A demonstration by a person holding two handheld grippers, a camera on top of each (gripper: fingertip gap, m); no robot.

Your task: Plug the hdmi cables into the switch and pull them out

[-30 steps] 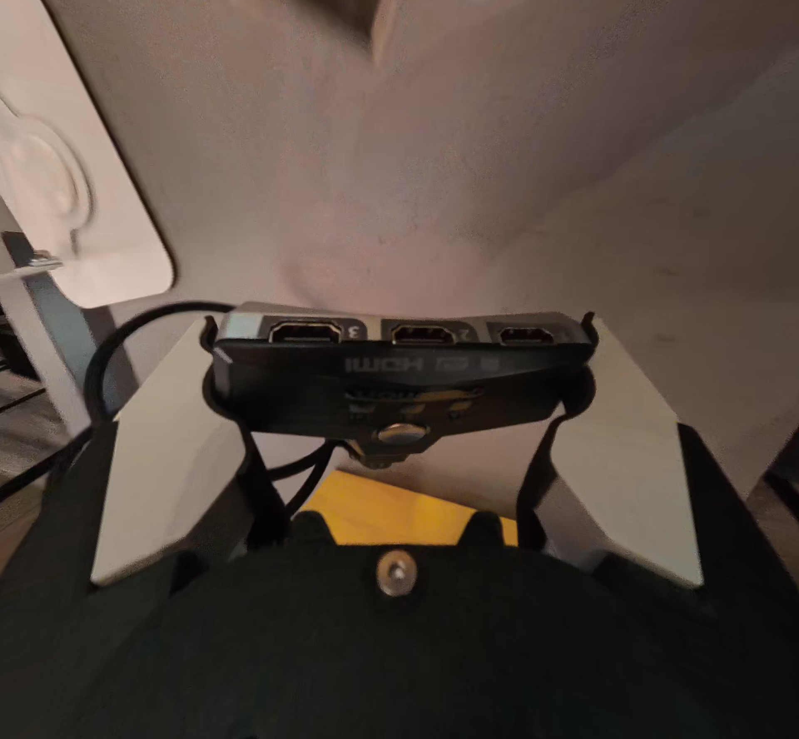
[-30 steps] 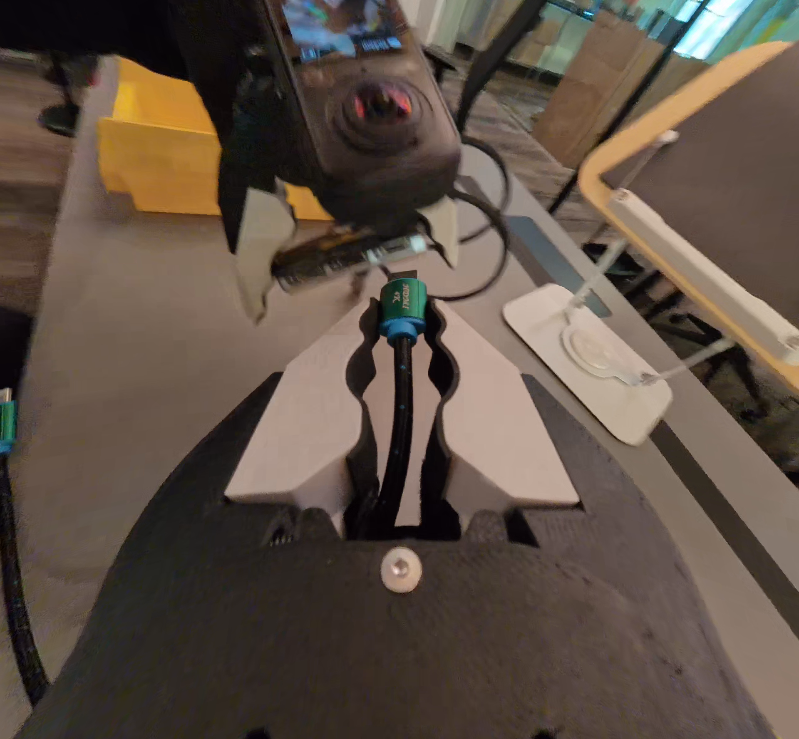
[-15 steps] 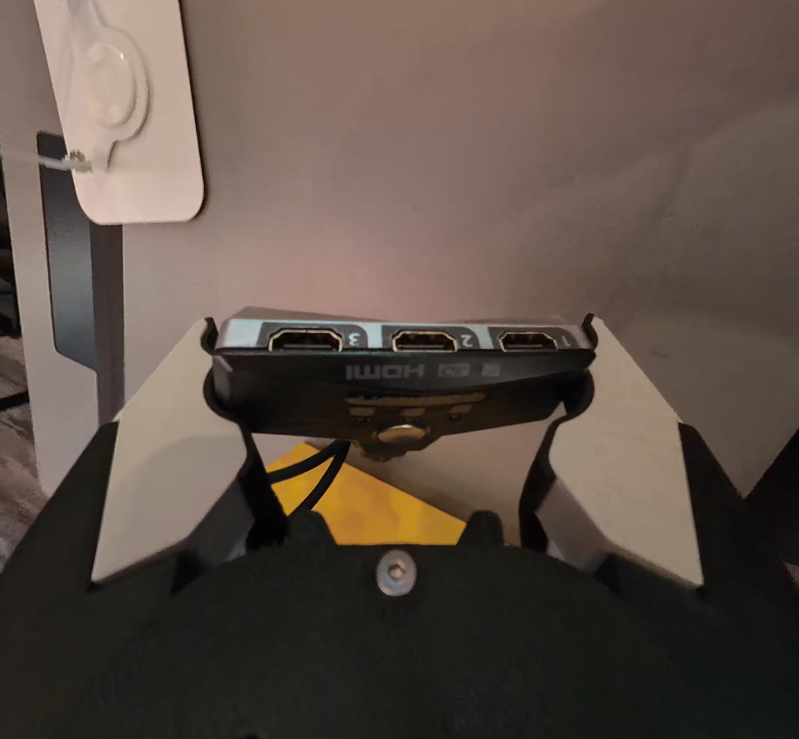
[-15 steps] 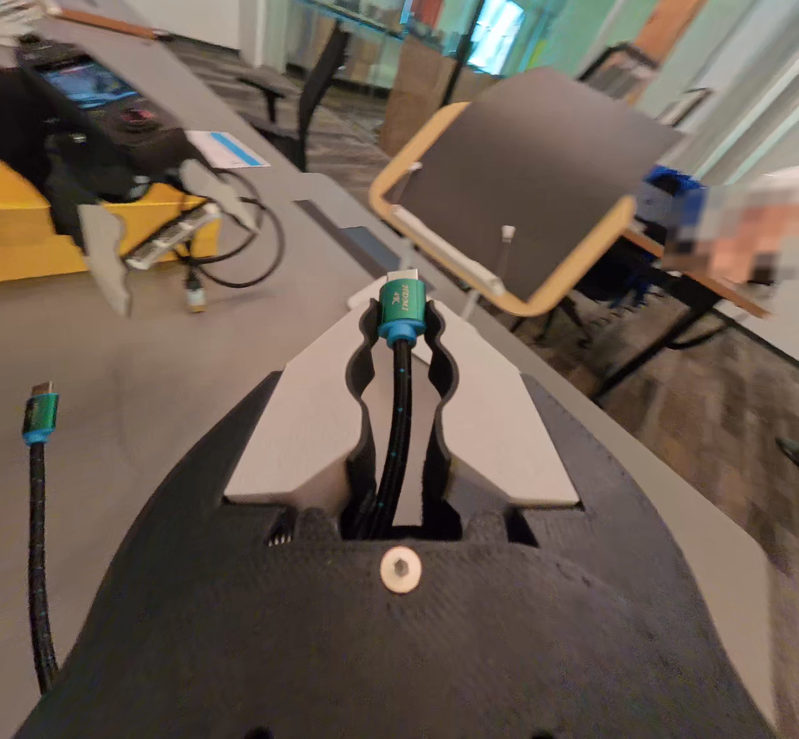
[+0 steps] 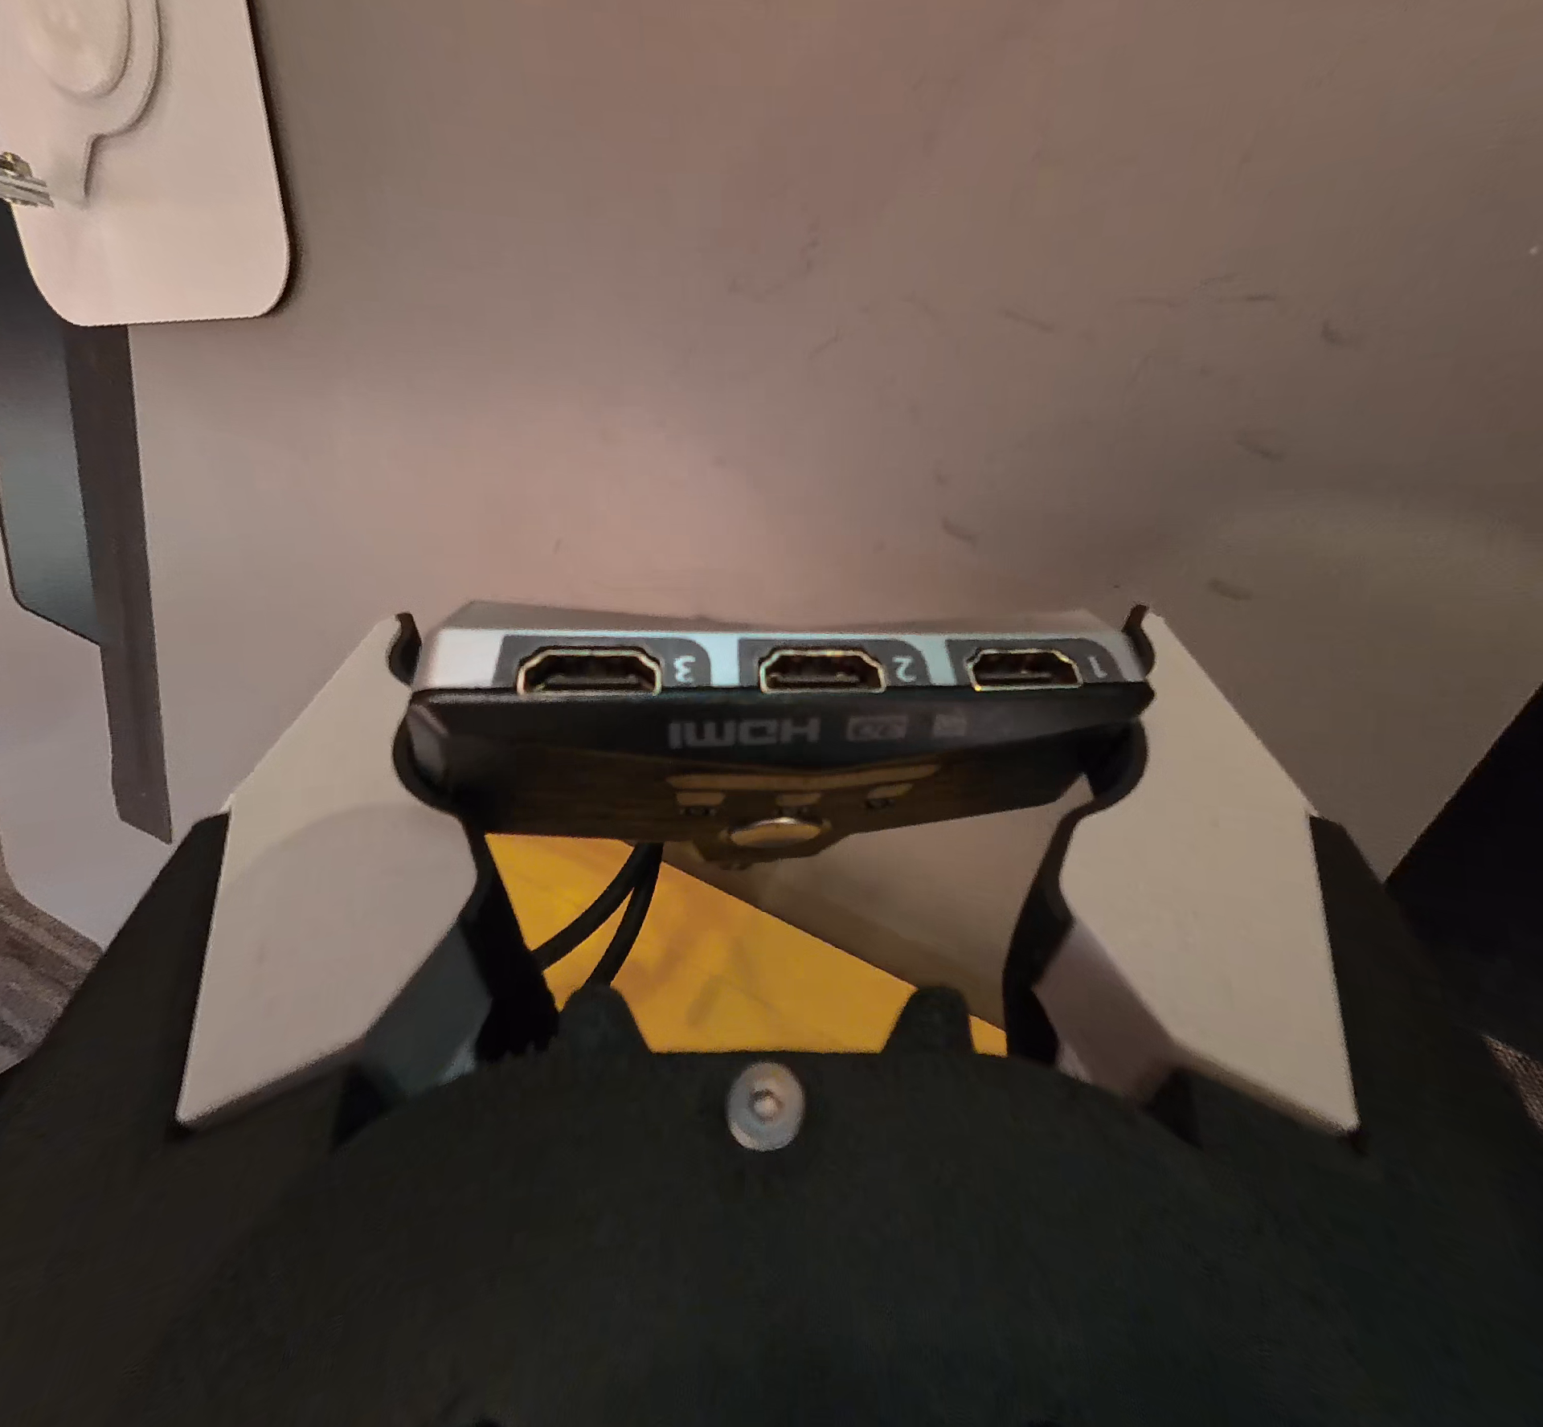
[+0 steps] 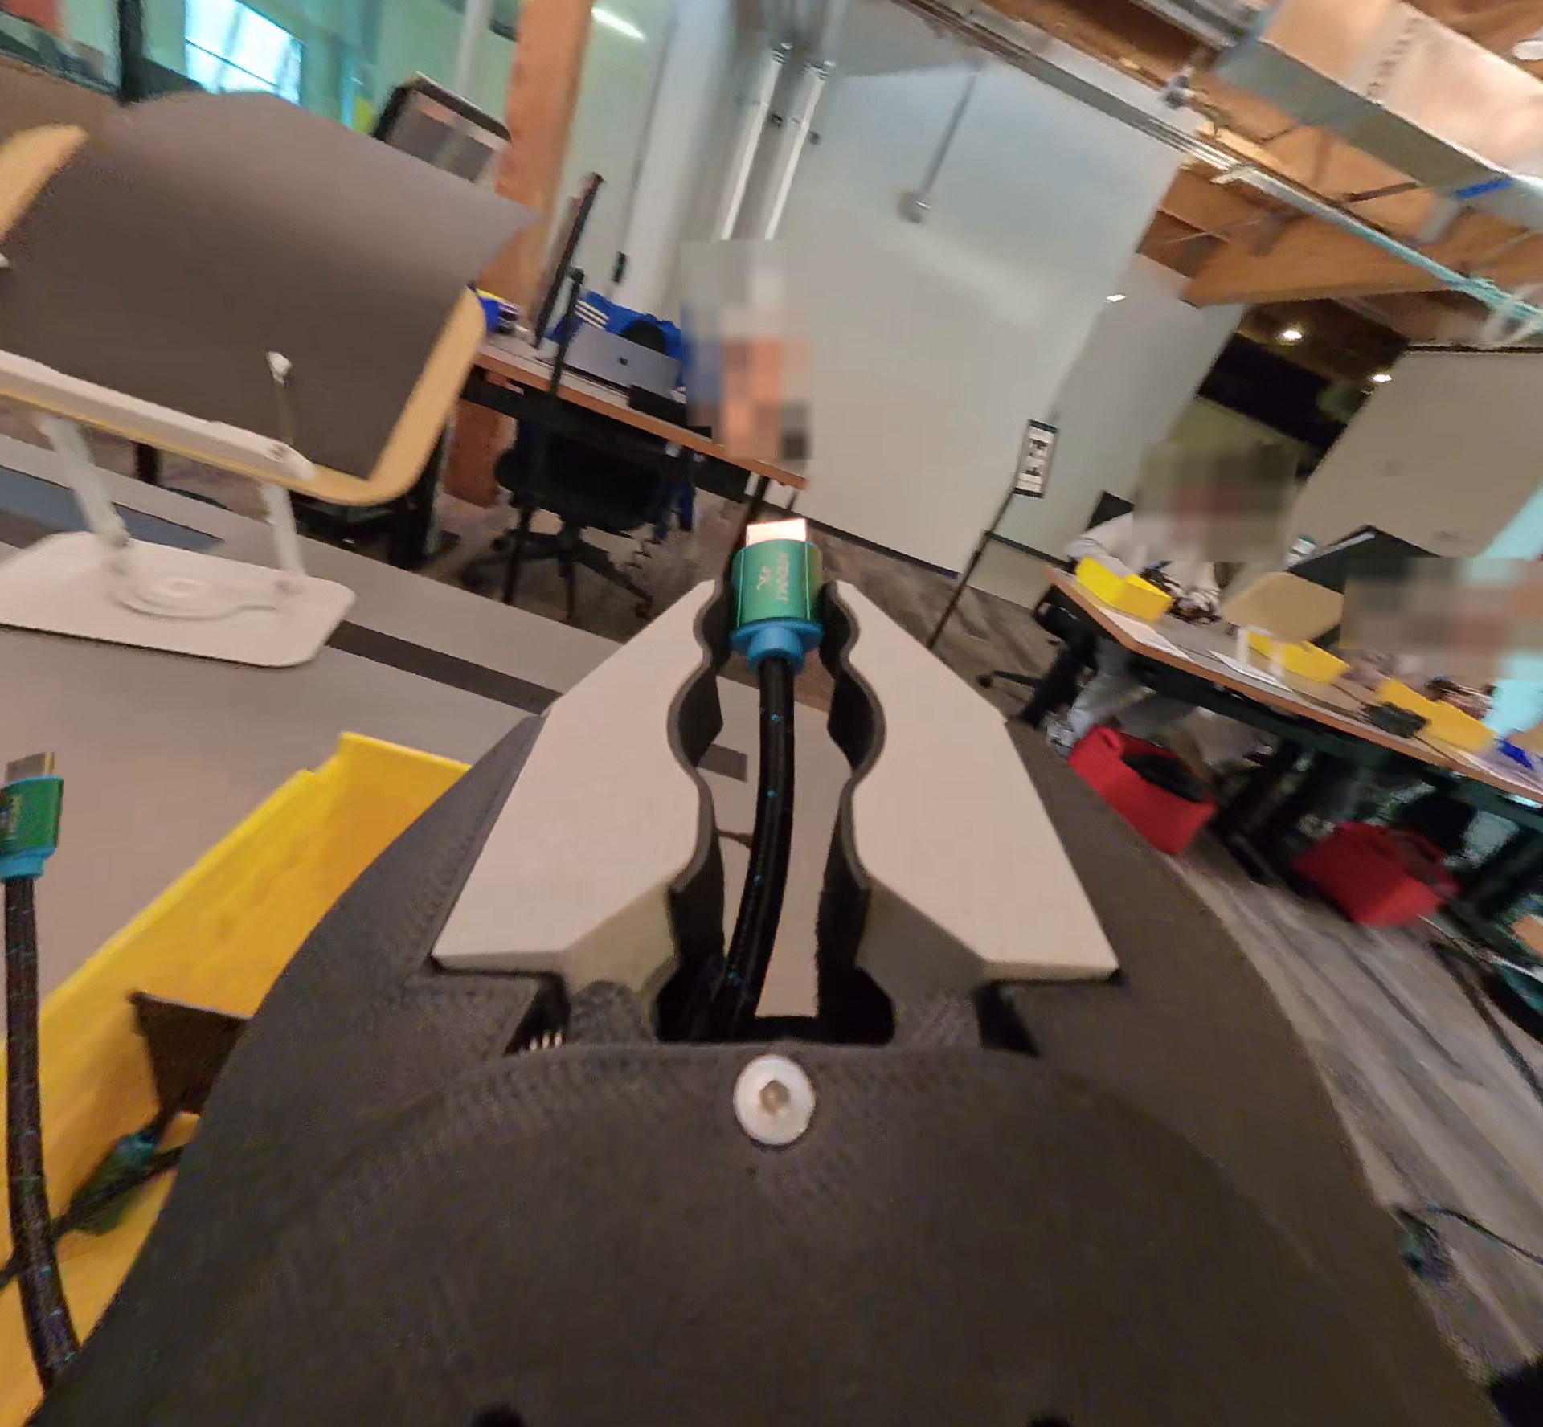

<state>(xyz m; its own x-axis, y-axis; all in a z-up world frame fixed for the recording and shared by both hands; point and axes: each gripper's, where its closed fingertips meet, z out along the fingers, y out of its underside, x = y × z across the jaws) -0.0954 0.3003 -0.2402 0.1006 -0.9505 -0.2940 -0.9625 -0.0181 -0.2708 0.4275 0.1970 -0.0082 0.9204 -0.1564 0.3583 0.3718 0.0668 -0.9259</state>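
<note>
My left gripper (image 5: 772, 698) is shut on the black HDMI switch (image 5: 776, 727), gripping it by its two ends above the grey table (image 5: 835, 260). Its three gold-rimmed ports face away from me and all are empty. Thin black cables (image 5: 601, 928) hang from its near side. My right gripper (image 6: 772, 602) is shut on a green HDMI plug (image 6: 772, 581) with a blue collar; its metal tip points forward into the room, and its braided black cable (image 6: 756, 828) runs back between the fingers. A second green plug (image 6: 29, 811) on a braided cable stands at the left edge.
A yellow bin (image 6: 217, 919) lies below my right gripper and shows under the switch (image 5: 751, 961). A white stand base (image 6: 167, 610) with a tilted board (image 6: 242, 277) sits on the table; the base also shows in the left wrist view (image 5: 142, 93). People sit at desks beyond.
My right gripper has swung away to the right with the plug, so the left gripper and switch left its view. The left gripper turned over the table, still holding the switch.
</note>
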